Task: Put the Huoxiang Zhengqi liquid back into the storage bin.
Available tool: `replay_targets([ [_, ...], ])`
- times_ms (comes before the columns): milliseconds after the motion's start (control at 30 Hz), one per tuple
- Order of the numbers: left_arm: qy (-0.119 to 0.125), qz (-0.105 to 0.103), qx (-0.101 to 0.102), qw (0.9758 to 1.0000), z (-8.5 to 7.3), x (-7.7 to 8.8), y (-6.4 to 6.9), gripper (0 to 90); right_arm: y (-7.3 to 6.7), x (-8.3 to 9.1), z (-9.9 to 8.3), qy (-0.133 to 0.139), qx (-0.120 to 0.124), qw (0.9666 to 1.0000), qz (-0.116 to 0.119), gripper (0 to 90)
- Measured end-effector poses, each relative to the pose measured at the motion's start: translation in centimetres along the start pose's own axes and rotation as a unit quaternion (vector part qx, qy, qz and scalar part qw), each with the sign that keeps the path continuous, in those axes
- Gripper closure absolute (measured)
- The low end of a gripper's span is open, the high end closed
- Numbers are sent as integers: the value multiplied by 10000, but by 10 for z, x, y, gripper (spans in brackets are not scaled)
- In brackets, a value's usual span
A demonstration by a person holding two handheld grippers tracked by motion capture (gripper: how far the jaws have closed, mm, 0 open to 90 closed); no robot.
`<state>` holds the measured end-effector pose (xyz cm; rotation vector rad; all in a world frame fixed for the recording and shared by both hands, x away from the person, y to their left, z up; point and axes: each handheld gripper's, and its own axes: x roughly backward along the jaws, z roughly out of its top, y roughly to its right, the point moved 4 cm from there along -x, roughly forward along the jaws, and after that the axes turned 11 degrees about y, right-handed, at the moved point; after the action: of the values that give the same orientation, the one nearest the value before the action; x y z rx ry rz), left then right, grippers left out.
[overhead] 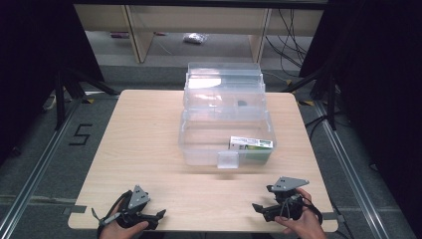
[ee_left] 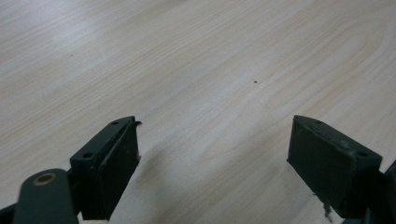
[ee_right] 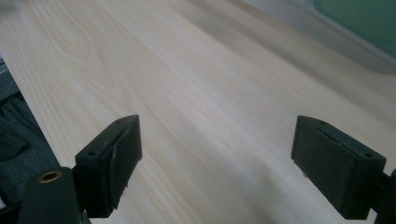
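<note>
A clear plastic box stands in the middle of the wooden table, its lid tipped back and open. Inside, at the front right, lies a green and white carton. My left gripper rests near the table's front left edge, jaws wide apart over bare wood. Held in a hand near the front right edge, my right gripper points left and is open, nothing between its jaws. The box's corner shows greenish at the upper right of the right gripper view.
A clear latch tab hangs at the box's front wall. Beyond the table stand wooden shelving legs, cables and dark stands on the floor. A "5" mark is on the floor at left.
</note>
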<state>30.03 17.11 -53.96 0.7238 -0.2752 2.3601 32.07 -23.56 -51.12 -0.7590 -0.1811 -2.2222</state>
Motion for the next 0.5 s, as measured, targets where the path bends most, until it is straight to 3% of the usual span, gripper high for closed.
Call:
replay_targets([
  [33, 10, -2, 14, 10000, 0, 0, 0, 158, 3, 1, -2, -120, 147, 9998, 43, 172],
  [167, 12, -6, 24, 10000, 0, 0, 1, 158, 0, 1, -5, -52, -33, 10000, 40, 171],
  [233, 9, 8, 9, 10000, 0, 0, 0, 158, 3, 4, -4, -68, 146, 9999, 62, 166],
  [500, 15, -4, 25, 10000, 0, 0, 1, 158, 4, 3, -7, -111, 62, 9999, -24, 165],
])
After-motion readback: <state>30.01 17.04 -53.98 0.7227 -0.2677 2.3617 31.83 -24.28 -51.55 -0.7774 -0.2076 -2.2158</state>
